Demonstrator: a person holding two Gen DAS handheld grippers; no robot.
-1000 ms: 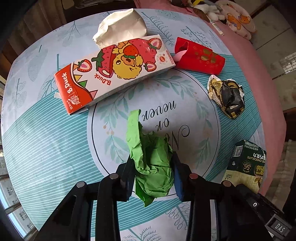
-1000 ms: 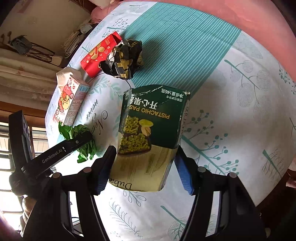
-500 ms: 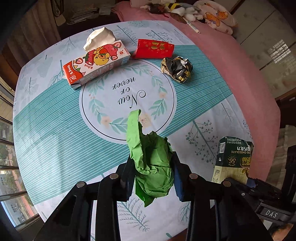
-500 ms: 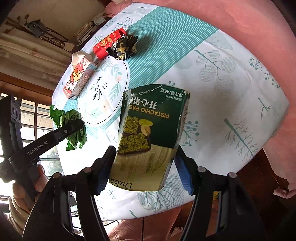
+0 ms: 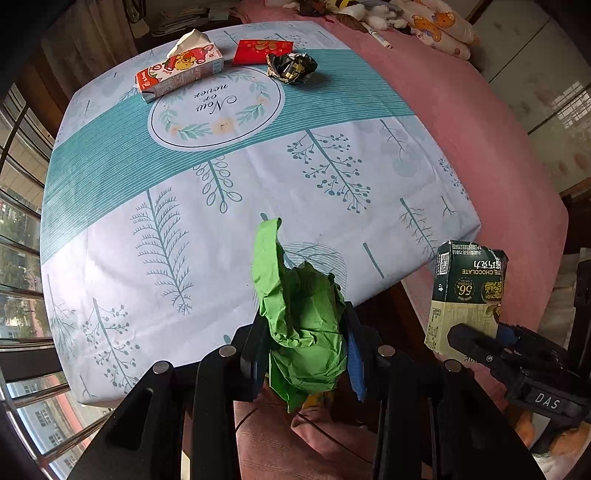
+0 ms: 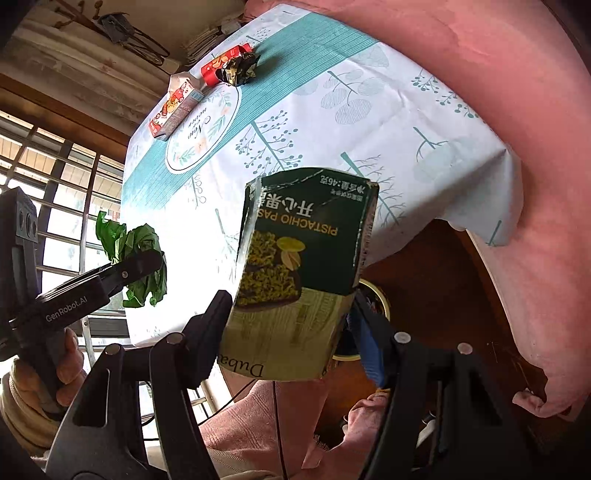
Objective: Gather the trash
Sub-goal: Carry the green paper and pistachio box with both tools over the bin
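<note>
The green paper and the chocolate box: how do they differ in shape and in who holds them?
The green paper is a crumpled wad, plain in colour; the chocolate box is a printed carton with flat sides. The left tongs hold the paper; the right tongs hold the box. Both are off the table.

Leaf-print tablecloth (image 5: 258, 166) with a teal stripe covers the table, and a pink cover (image 5: 480, 122) peeks out from under it at 2 o'clock. Window bars (image 5: 18, 221) at 9 o'clock. Plush toys (image 5: 369, 14) and a pen (image 5: 380, 38) up around 1 o'clock.
</note>
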